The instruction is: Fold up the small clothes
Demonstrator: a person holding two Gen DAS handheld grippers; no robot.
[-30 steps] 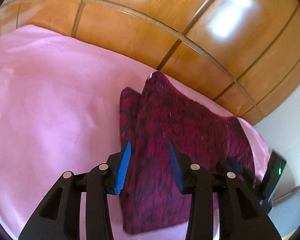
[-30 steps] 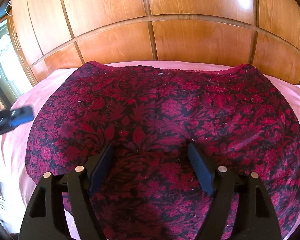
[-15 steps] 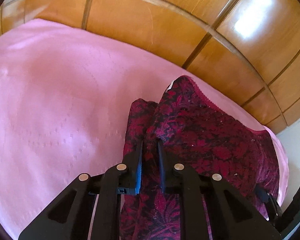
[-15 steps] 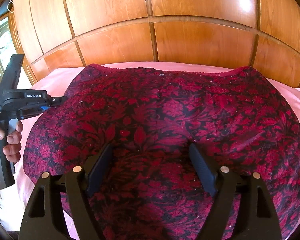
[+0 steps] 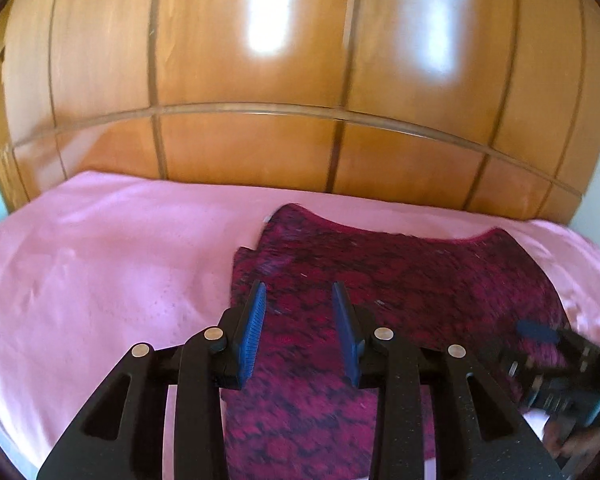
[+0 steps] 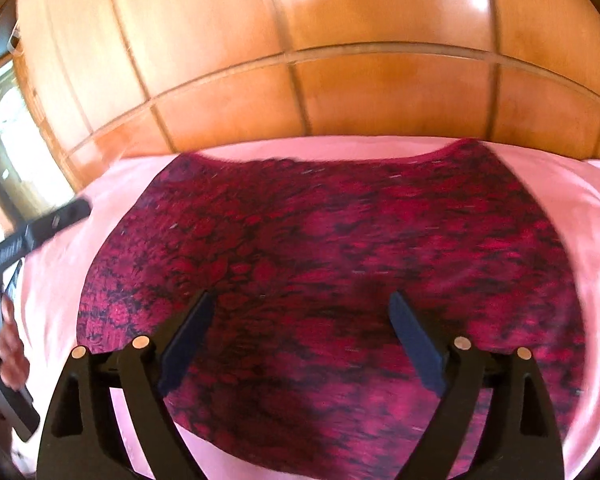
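A dark red floral garment (image 5: 400, 292) lies flat on the pink bedsheet (image 5: 100, 280); it fills the middle of the right wrist view (image 6: 320, 260). My left gripper (image 5: 299, 300) is open and empty, raised over the garment's left part. My right gripper (image 6: 300, 308) is wide open and empty, above the garment's near half. The right gripper also shows blurred at the right edge of the left wrist view (image 5: 556, 364). The left gripper's body shows at the left edge of the right wrist view (image 6: 36, 232).
A wooden panelled headboard (image 5: 300, 80) rises behind the bed. Pink sheet spreads wide to the left of the garment. A window (image 6: 0, 120) is at the far left. The bed's near edge runs along the bottom left (image 5: 4, 432).
My left gripper, shut on the garment's left edge half a second ago, has opened, let go and pulled back. Both grippers have lifted and shifted; the views are blurred with motion.
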